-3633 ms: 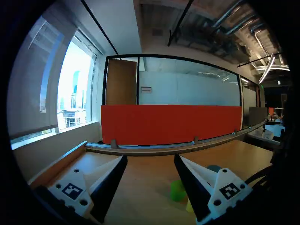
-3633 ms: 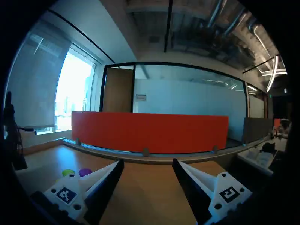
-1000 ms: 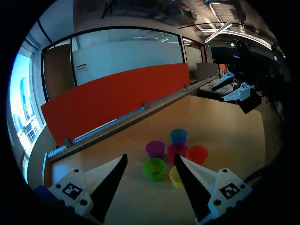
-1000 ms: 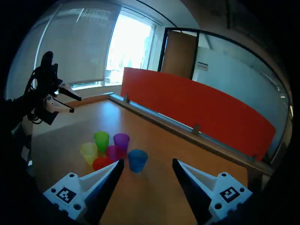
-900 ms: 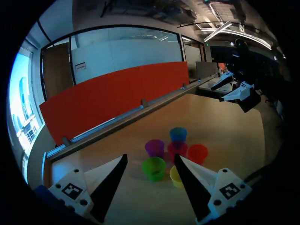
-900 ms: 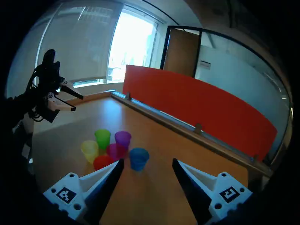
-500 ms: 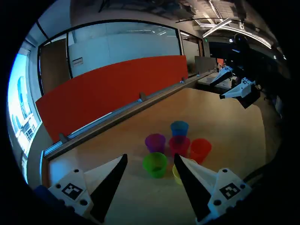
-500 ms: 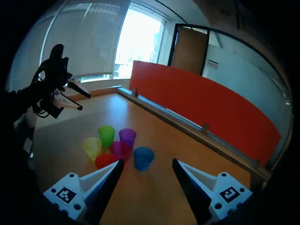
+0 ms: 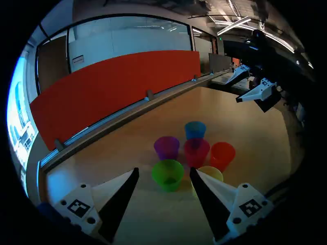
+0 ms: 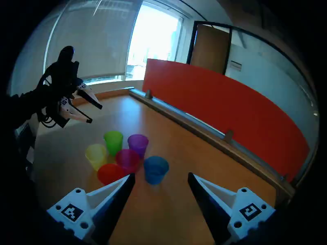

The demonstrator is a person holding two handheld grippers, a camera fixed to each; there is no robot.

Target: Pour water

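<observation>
Several small plastic cups stand clustered on the wooden table: green (image 9: 167, 174), purple (image 9: 166, 147), pink (image 9: 196, 152), blue (image 9: 195, 130), orange (image 9: 222, 155) and yellow (image 9: 210, 173), the last partly behind my finger. My left gripper (image 9: 163, 170) hovers open just short of the green cup, holding nothing. My right gripper (image 10: 161, 175) is open and empty, with the blue cup (image 10: 155, 168) nearest it, then pink (image 10: 128, 160) and orange (image 10: 109, 173). Each gripper appears far off in the other's view: the right gripper (image 9: 234, 90) and the left gripper (image 10: 96, 114), both open.
A long orange divider panel (image 9: 114, 87) on a metal rail (image 9: 122, 118) bounds the table's far edge. A bright window (image 10: 153, 43) and a wooden door (image 10: 210, 49) lie beyond. A dark sleeve (image 10: 24, 106) holds the left gripper. Bare tabletop (image 10: 171, 220) surrounds the cups.
Both grippers tilted down from level at the divider and closed in on the cups from opposite sides; the cups sit larger and nearer. Both stayed open.
</observation>
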